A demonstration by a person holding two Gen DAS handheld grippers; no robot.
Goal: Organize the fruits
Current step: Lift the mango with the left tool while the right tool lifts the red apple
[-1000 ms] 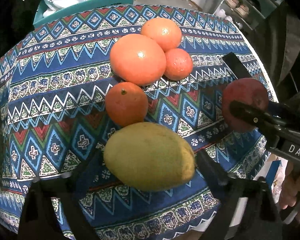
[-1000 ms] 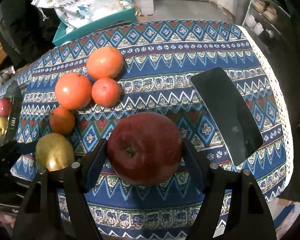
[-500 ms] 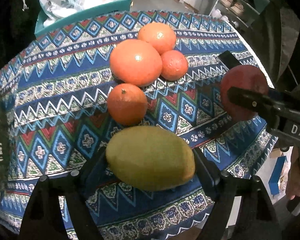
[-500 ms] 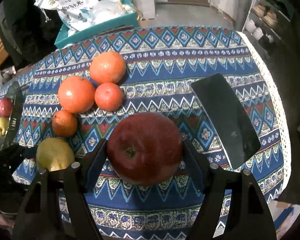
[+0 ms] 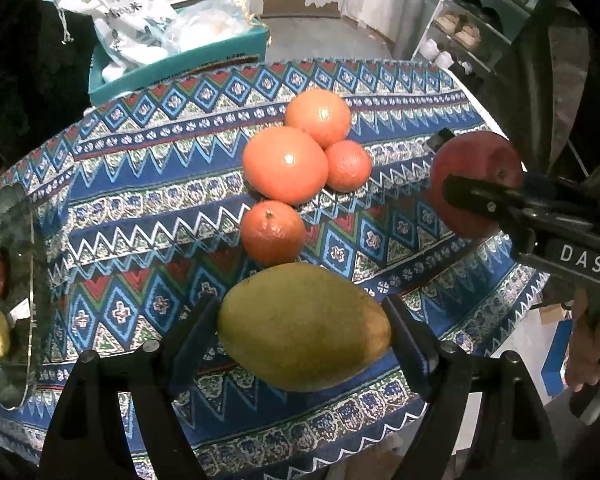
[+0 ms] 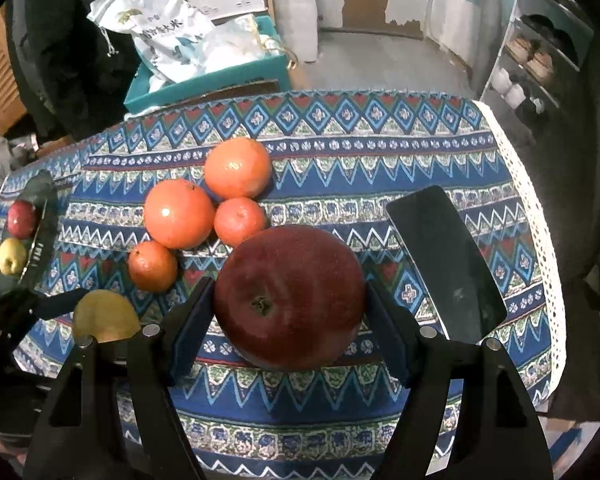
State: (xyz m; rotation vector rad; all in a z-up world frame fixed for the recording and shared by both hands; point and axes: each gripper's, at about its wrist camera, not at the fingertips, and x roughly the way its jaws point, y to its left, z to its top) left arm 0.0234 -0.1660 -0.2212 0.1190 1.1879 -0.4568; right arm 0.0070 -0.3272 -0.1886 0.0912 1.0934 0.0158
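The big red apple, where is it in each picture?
Left wrist view: the red apple is far right, clamped in the right gripper above the tablecloth edge.
Right wrist view: the red apple fills the lower middle, between the right gripper's two fingers.
Shared landmark: the cluster of four oranges, sitting left of the apple in both views.

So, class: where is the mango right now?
In the left wrist view, the mango sits clamped in the left gripper, just in front of the smallest orange.
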